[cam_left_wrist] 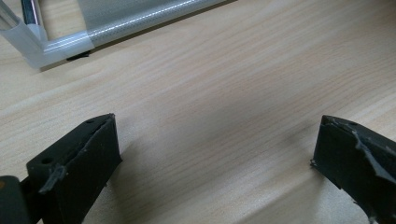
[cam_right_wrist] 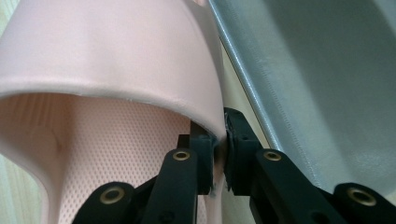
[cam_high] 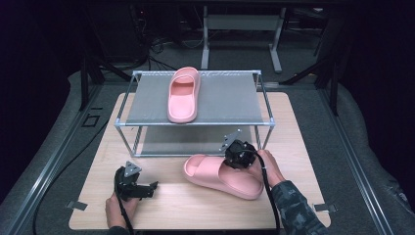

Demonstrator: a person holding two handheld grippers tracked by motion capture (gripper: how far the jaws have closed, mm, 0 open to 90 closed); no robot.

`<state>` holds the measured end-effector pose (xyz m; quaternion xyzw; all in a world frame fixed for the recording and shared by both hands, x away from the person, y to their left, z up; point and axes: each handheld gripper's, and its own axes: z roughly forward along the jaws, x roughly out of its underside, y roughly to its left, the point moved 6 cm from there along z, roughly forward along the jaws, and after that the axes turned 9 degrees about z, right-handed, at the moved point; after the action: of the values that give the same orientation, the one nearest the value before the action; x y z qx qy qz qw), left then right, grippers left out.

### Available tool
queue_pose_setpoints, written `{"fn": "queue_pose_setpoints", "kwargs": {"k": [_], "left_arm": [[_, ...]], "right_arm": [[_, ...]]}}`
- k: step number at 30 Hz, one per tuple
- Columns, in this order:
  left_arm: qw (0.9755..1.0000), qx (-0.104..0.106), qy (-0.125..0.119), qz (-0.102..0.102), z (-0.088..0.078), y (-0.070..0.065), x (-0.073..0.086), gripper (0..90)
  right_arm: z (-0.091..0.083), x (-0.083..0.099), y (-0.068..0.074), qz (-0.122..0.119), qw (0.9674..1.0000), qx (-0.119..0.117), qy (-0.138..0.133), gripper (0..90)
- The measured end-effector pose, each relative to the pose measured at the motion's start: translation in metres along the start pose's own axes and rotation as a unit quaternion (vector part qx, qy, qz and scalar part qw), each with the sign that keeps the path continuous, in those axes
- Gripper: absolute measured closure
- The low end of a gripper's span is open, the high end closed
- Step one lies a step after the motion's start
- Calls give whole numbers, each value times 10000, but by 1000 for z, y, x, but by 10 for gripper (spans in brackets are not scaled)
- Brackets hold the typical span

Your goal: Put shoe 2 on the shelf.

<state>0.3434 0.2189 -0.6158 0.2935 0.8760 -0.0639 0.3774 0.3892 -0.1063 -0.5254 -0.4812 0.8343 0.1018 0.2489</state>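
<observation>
The right gripper [cam_right_wrist: 219,149] has its fingers [cam_right_wrist: 201,158] clamped on the strap edge of the near slipper [cam_high: 222,176], one finger inside the strap and one outside, a pinch suited to lifting it off the surface [cam_high: 195,210]. The left gripper [cam_high: 147,188] rests aside with fingers [cam_left_wrist: 79,163] spread wide, holding nothing. Beyond the fingers stands the rack [cam_high: 230,98], whose top shelf carries the other slipper [cam_high: 183,95], probably where this one belongs.
</observation>
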Motion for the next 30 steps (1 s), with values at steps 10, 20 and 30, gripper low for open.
{"fn": "queue_pose_setpoints", "kwargs": {"k": [10, 20, 30], "left_arm": [[10000, -5, 1, 0, 0, 0, 0, 3], [10000, -16, -2, 1, 0, 0, 0, 3], [10000, -29, 2, -3, 0, 0, 0, 4]], "right_arm": [[-13, -12, -3, -167, 9999, 12, 21, 835], [-28, -21, -4, -292, 9996, 29, 52, 835], [-44, -29, -7, -411, 9991, 56, -5, 835]]}}
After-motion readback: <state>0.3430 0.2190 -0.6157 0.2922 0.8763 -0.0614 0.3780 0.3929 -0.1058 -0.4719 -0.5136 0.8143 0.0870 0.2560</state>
